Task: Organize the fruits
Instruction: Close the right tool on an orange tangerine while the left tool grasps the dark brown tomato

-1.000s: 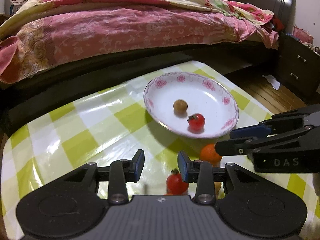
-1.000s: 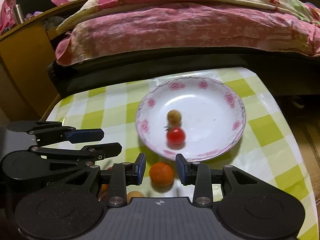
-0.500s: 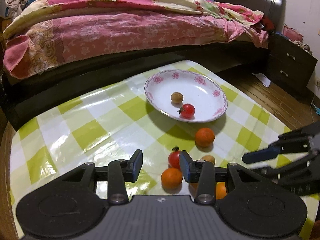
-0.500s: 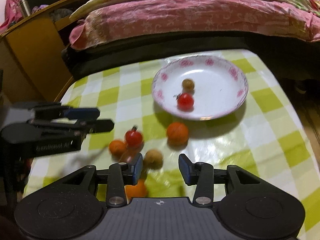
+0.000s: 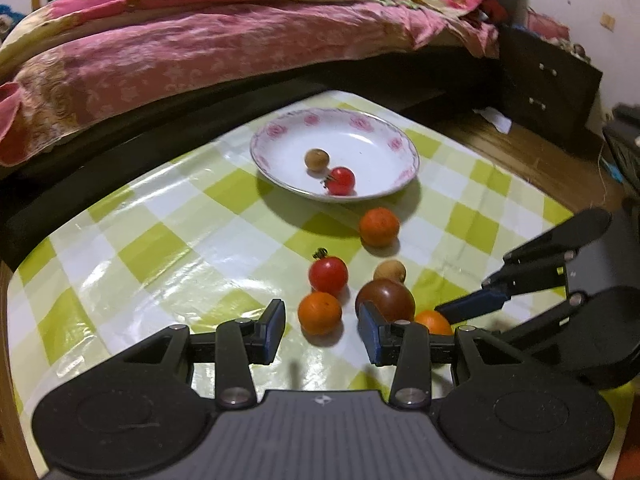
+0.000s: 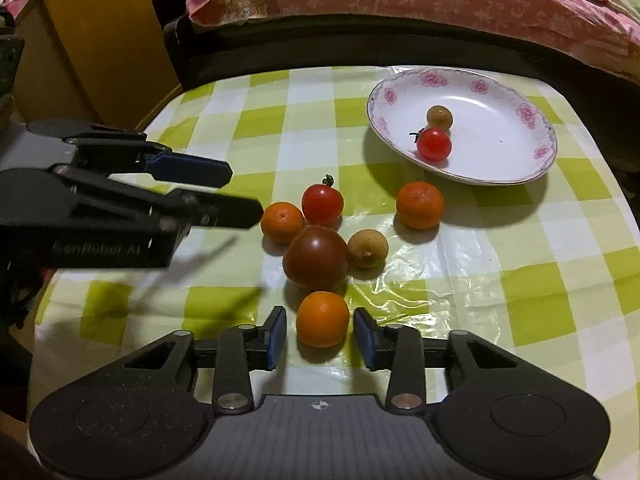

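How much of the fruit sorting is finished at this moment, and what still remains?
Done: a longan and a red tomato lie in the plate. In hand: nothing gripped; the right gripper is closing around an orange. Left: six fruits on the table.

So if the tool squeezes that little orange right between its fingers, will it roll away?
Probably it could. The small orange is round and sits on a shiny plastic tablecloth, so a nudge from one side may send it rolling. The right tool is closing with the orange between its pads, not yet touching. It looks small and light, likely easy to lift, with slightly soft peel.
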